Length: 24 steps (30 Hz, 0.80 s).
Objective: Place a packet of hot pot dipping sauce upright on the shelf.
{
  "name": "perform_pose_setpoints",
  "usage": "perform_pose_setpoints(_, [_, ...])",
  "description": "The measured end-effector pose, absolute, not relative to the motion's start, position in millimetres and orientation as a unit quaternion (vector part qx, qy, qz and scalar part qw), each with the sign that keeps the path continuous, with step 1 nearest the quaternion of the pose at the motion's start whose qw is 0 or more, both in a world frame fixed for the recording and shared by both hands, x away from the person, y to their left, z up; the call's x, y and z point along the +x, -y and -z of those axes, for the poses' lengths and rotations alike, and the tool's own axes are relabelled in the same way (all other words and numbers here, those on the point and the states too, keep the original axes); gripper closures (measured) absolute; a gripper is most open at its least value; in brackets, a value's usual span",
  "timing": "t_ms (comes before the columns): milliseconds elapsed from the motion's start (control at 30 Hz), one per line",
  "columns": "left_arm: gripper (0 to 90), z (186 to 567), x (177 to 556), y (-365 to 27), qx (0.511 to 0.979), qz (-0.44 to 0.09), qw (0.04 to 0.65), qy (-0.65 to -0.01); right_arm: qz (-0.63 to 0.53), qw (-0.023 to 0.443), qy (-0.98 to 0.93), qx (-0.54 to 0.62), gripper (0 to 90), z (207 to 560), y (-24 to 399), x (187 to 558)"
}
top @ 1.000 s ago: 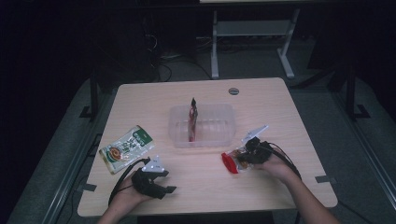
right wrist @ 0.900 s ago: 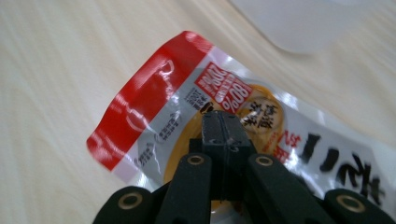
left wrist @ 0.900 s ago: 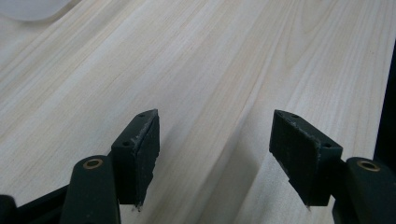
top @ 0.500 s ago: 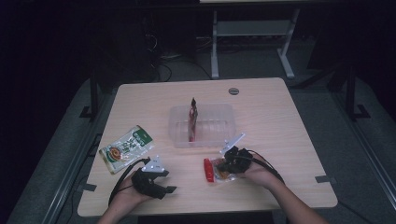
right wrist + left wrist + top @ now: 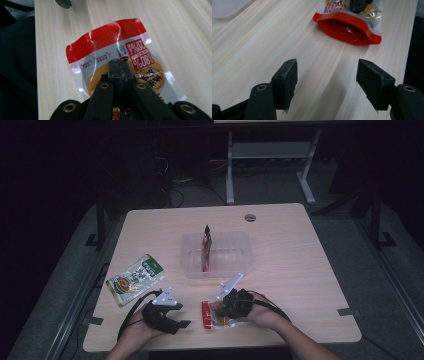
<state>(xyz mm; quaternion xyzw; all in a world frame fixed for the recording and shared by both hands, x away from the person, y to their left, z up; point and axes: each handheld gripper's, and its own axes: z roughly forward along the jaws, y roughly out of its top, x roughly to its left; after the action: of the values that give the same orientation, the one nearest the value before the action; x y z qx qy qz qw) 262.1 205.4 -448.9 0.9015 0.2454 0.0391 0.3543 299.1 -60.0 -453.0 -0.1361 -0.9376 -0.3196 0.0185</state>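
Dragged leftward since earlier: red snack pouch (image 5: 117,55), pinched by right gripper (image 5: 231,305). Left gripper (image 5: 332,82) spread, empty. Next, probably handover or lift toward clear tray (image 5: 240,242).

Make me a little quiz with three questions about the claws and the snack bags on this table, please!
1. True or false: the left claw is open.
2. What does the right claw pinch?
3. What stands in the clear tub? A) upright packet B) spoon C) cup

Key:
1. True; it holds nothing.
2. The red-topped snack bag, lying flat on the table.
3. A, the upright packet. The green snack bag lies outside the tub.
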Motion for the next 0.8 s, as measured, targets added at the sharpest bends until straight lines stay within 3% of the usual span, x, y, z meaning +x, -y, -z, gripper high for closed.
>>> perform_pose_setpoints(167, [44.7, 440.8, 260.7, -204.5, 0.894, -0.042, 0.374, -0.244, 0.34, 0.009, 0.927, -0.158, 78.4, 439.2, 78.4, 298.2])
perform_pose_setpoints(333, [69.9, 429.3, 261.1, -197.3, 0.879, -0.032, 0.408, -0.243, 0.357, -0.005, 0.912, -0.204, 61.1, 427.0, 106.3, 296.1])
perform_pose_setpoints(467, [85.5, 420.0, 261.4, -184.0, 0.884, -0.025, 0.411, -0.221, 0.365, -0.004, 0.898, -0.244, 53.2, 423.1, 127.7, 289.4])
perform_pose_setpoints(533, [89.3, 419.0, 260.9, -176.6, 0.888, -0.02, 0.408, -0.209, 0.364, -0.006, 0.894, -0.26, 50.2, 422.9, 138.1, 285.8])
perform_pose_setpoints(800, [89.5, 420.2, 268.1, -145.8, 0.897, -0.005, 0.401, -0.184, 0.363, -0.013, 0.881, -0.303, 39.3, 429.1, 173.1, 273.9])
